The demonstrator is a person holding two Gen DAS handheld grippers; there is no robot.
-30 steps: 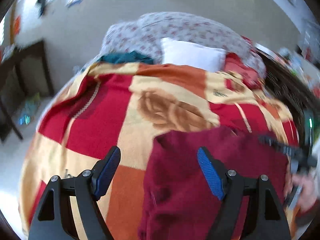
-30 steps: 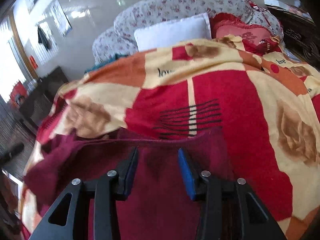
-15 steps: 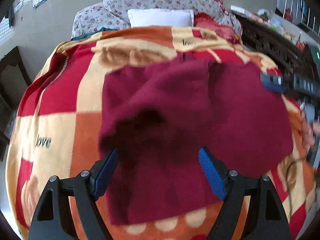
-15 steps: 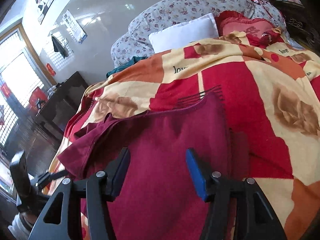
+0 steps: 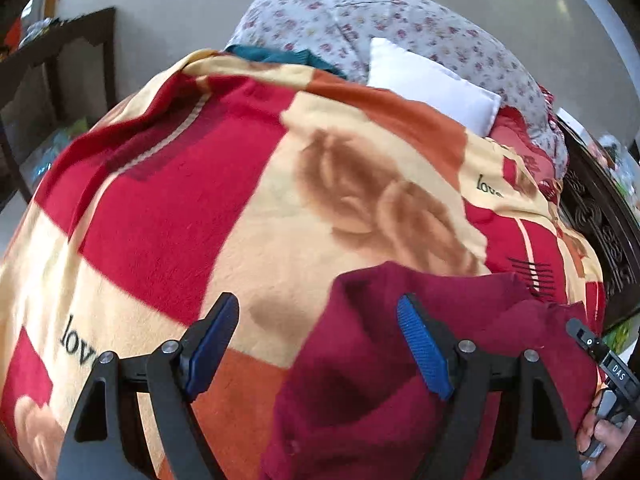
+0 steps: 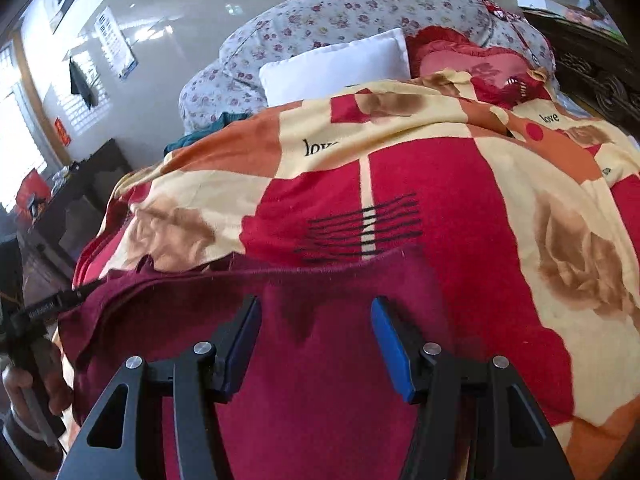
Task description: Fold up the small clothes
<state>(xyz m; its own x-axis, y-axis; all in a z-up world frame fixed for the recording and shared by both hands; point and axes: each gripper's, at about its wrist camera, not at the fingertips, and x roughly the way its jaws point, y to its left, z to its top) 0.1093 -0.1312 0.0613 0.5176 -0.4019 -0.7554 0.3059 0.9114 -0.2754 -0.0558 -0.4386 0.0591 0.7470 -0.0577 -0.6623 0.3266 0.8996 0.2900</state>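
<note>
Right wrist view is showing the garment's (image 6: 320,360) far hem, left view its side edge. Garment is lying on the blanket (image 5: 200,220) — left claw (image 5: 320,344) gaping wide straddling that edge, right claw (image 6: 316,344) hovering half-open over it, gripping nothing.

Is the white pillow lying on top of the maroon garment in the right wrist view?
No, the white pillow sits at the head of the bed, far beyond the maroon garment spread on the blanket.

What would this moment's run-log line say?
left tongs: open, nothing held | right tongs: open above maroon garment | garment: lying on patterned blanket, fold unfinished
</note>
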